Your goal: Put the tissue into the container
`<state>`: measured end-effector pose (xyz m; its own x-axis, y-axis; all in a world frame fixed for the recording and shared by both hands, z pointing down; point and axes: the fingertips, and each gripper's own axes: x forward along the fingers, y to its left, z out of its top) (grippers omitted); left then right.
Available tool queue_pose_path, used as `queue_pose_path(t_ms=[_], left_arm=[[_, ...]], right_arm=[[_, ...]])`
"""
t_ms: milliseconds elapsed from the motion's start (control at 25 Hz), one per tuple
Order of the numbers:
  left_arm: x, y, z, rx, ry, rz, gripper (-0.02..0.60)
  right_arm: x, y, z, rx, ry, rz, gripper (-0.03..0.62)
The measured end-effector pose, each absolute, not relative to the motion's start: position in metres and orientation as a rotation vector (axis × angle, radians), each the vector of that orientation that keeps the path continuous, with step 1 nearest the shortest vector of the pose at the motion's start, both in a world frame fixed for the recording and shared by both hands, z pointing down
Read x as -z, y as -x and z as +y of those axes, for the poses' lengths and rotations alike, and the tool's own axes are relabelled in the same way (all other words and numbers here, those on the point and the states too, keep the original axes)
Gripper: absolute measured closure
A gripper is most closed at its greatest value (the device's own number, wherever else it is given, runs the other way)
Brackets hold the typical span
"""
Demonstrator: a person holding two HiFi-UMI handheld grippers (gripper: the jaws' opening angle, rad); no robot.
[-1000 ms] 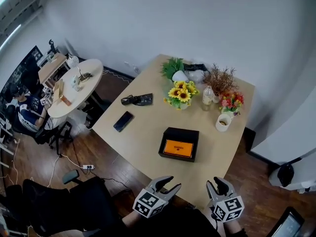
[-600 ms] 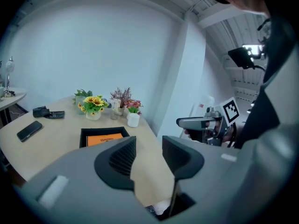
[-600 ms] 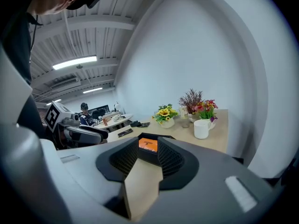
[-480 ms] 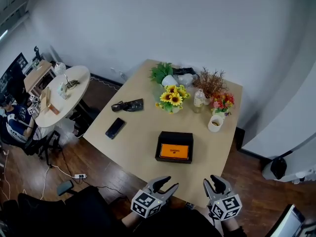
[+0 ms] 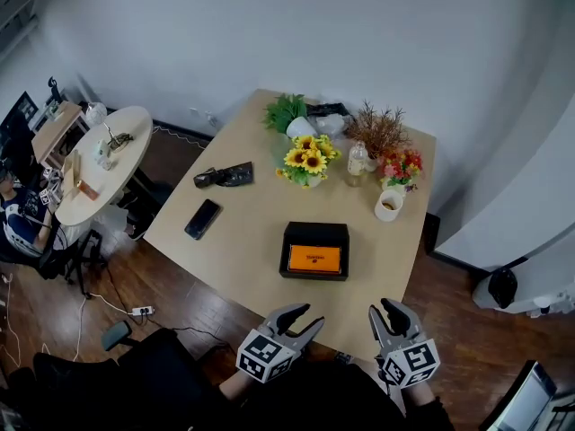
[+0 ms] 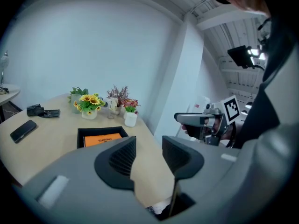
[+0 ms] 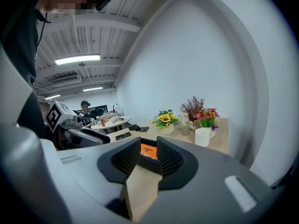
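A black open box [image 5: 314, 233] with an orange pack [image 5: 314, 259] in it sits on the tan table [image 5: 252, 241], toward the near side. A white crumpled thing [image 5: 331, 125], perhaps tissue, lies at the far edge. Both grippers hover off the near edge, apart from everything. My left gripper [image 5: 304, 320] is open with nothing between its jaws, also seen as the left gripper [image 6: 148, 153]. My right gripper [image 5: 384, 311] is closing to a narrow gap on nothing; past the right gripper [image 7: 148, 155] the orange pack [image 7: 148, 150] shows.
On the table are a phone [image 5: 203, 218], a black pouch [image 5: 225, 176], sunflowers [image 5: 305, 161], a bottle [image 5: 358, 160], red flowers [image 5: 401, 165] and a white mug [image 5: 388, 205]. A round table [image 5: 94, 164] and a seated person [image 5: 18, 223] are at the left.
The head view has swung, so the table sits higher and further left in it. Both grippers stay low by the near edge. The right jaws have drawn closer together.
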<state>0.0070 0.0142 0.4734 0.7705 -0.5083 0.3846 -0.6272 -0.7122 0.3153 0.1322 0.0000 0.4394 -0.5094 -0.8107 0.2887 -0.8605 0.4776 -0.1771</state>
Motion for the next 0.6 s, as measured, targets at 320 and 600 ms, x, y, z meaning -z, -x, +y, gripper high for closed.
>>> queue_pose_path(t_ms=[320, 600], left_arm=[[-0.4686, -0.0063, 0.0068, -0.382, -2.567, -0.848, 0.423], [-0.4753, -0.0071, 0.0066, -0.396, -2.538, -0.827, 0.423]], right_arm=[[-0.4412, -0.1265, -0.0046, -0.453, -1.445, -2.555, 0.494], [-0.4468, -0.1289, -0.005, -0.466, -1.445, -2.541, 0.494]])
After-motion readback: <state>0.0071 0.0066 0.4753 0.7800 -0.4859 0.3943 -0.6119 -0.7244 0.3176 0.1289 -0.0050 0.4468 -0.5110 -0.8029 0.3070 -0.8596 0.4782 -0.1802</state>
